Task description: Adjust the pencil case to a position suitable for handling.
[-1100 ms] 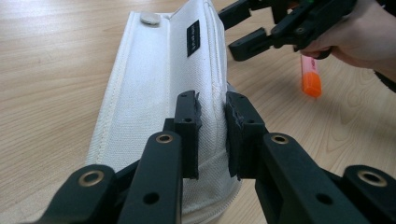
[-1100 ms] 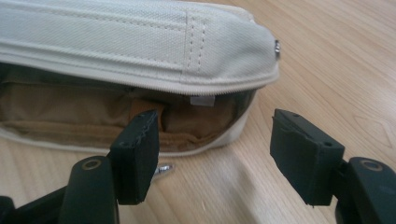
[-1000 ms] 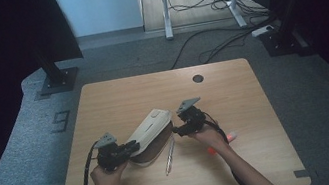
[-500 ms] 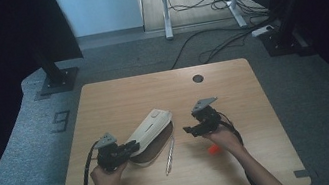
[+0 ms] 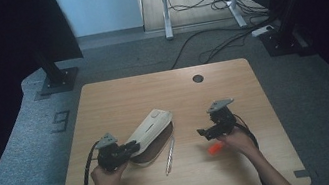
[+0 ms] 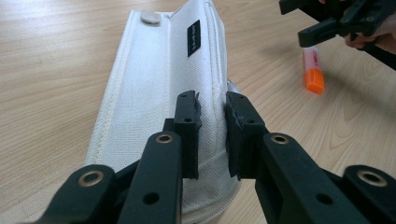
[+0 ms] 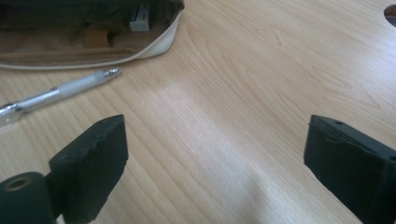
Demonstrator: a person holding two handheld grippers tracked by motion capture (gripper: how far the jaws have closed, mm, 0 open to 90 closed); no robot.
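Bare table (image 5: pixel 118 100) lies beyond the pencil case (image 5: pixel 150 127); pen (image 5: pixel 170 155) and orange marker (image 5: pixel 215 148) clutter the near middle.

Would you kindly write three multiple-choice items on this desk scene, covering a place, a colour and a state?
1. Where does the pen lie?
A. inside the pencil case
B. on the table beside the pencil case
C. in the right tool

2. What colour is the marker's cap?
A. orange
B. blue
C. green

3. How does the left tool stand?
A. wide open
B. shut on the pencil case
C. shut on the pen

Answers: 1 B, it rests on bare wood by the case's open side; 2 A, the cap shows orange in the left gripper view; 3 B, its pads pinch the white fabric edge.
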